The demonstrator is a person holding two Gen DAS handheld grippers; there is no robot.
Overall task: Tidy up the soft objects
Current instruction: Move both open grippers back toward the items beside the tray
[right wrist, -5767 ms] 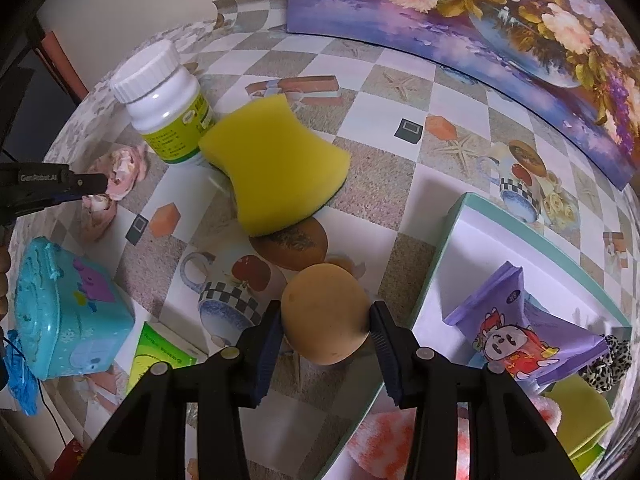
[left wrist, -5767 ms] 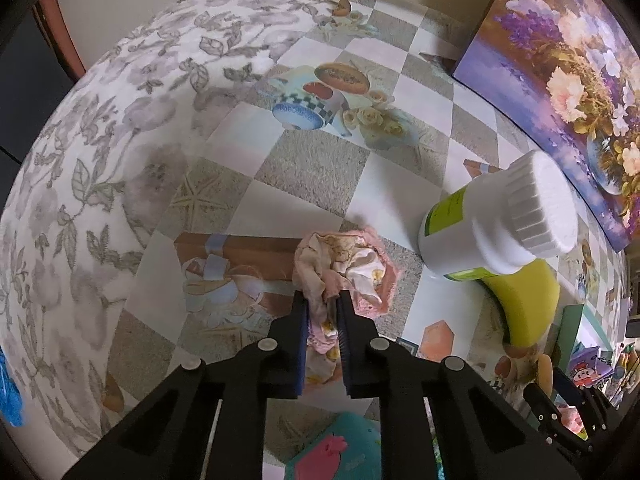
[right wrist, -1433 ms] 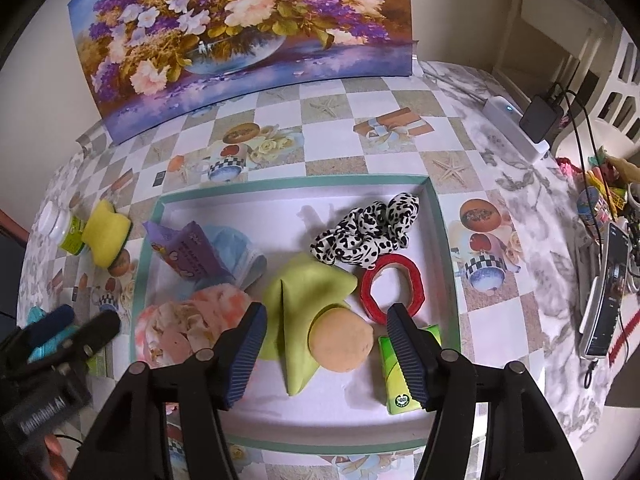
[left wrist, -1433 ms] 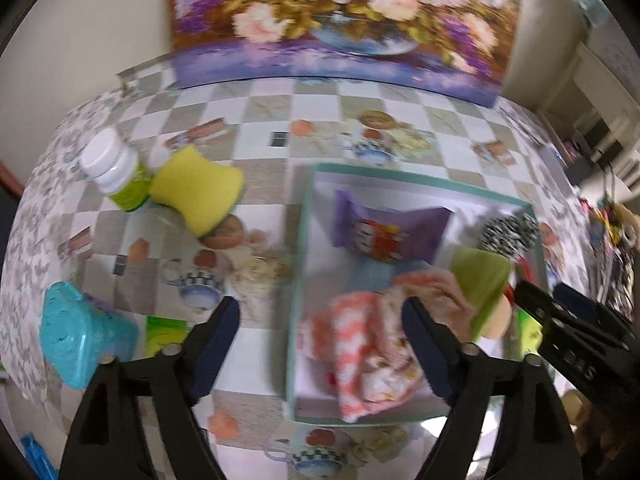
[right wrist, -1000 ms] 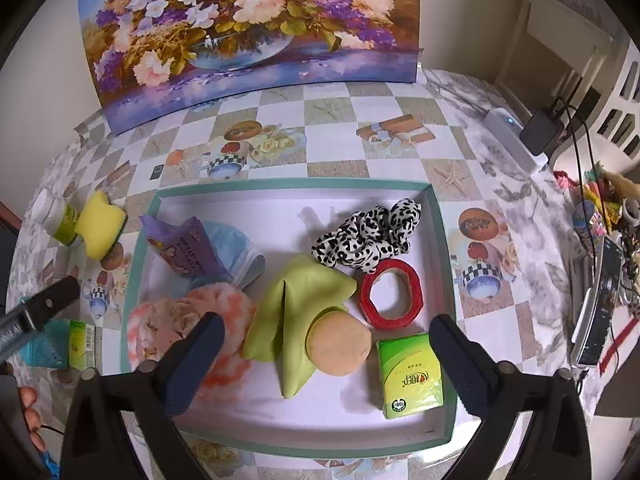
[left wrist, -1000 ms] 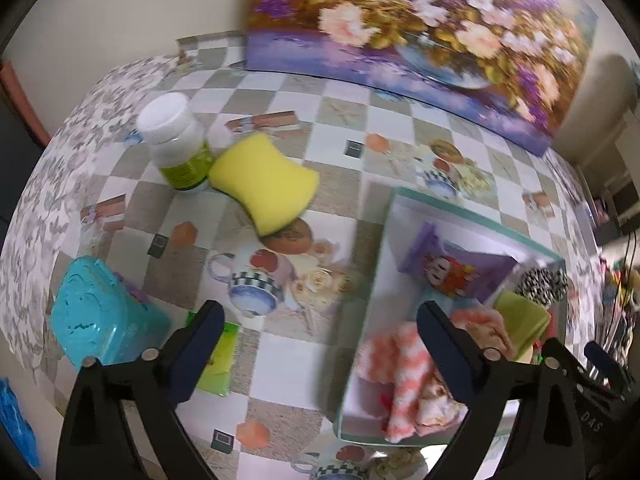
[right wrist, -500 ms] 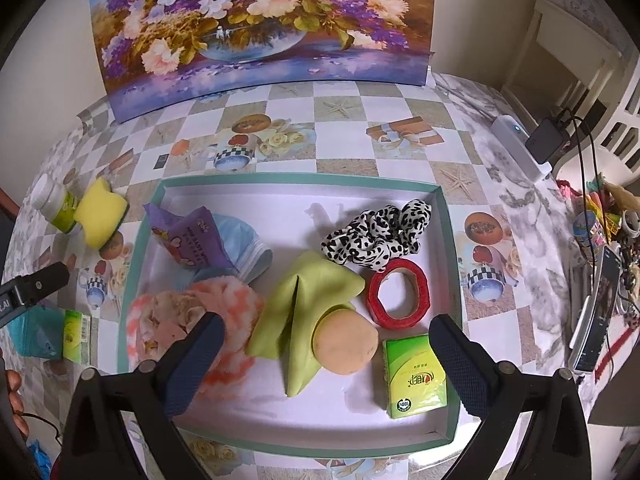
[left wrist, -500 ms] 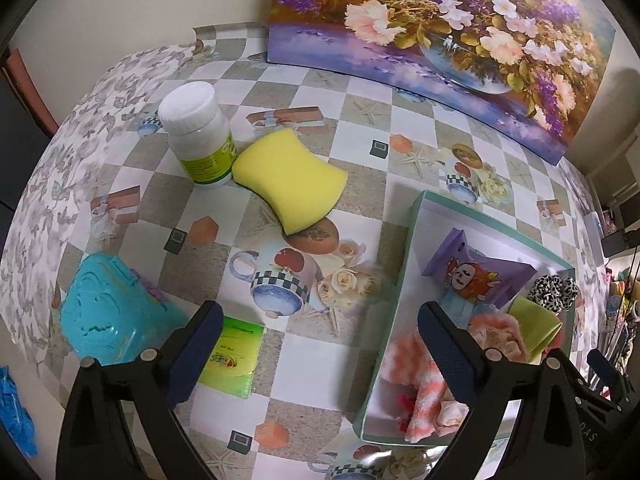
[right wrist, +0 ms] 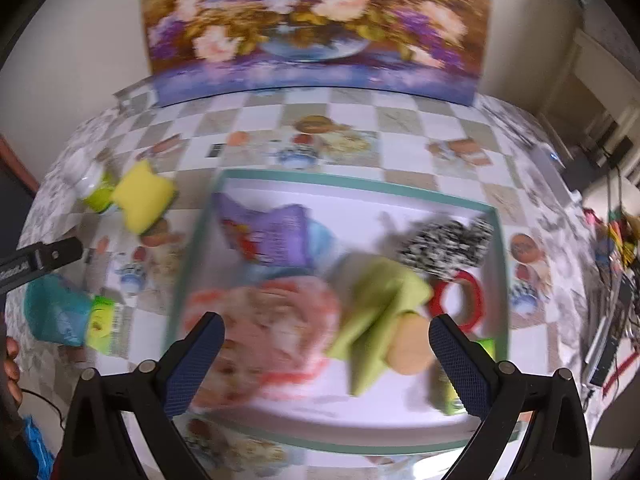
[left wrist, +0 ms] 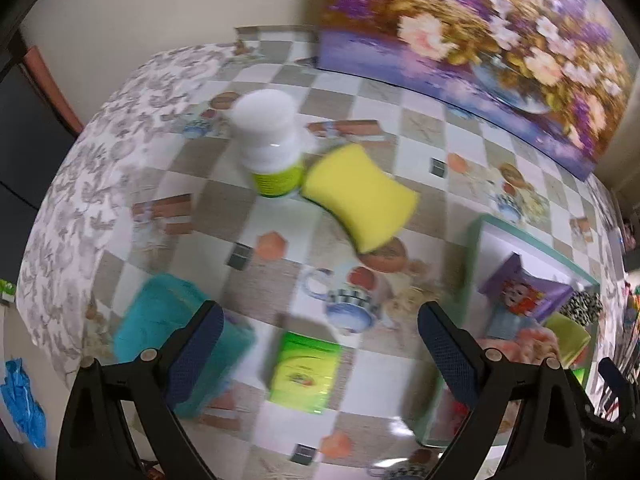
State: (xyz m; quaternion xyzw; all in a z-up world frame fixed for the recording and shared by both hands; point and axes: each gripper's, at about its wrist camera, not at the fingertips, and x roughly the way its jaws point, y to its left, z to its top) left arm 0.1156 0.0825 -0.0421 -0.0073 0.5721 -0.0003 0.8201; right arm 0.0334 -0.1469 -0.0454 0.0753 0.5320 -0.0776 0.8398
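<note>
With the cloth and ball now dropped in the tray, both grippers' jaws stand wide apart and empty, the left gripper swinging toward the yellow sponge, likely next.

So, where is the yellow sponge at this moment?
The yellow sponge lies on the table outside the tray, left of it, touching the white bottle; the right wrist view shows it far left.

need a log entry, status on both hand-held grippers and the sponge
Left hand-held gripper open, empty. Right hand-held gripper open, empty, above tray. Yellow sponge on the table outside the tray, against white bottle. Nothing on top of it.
</note>
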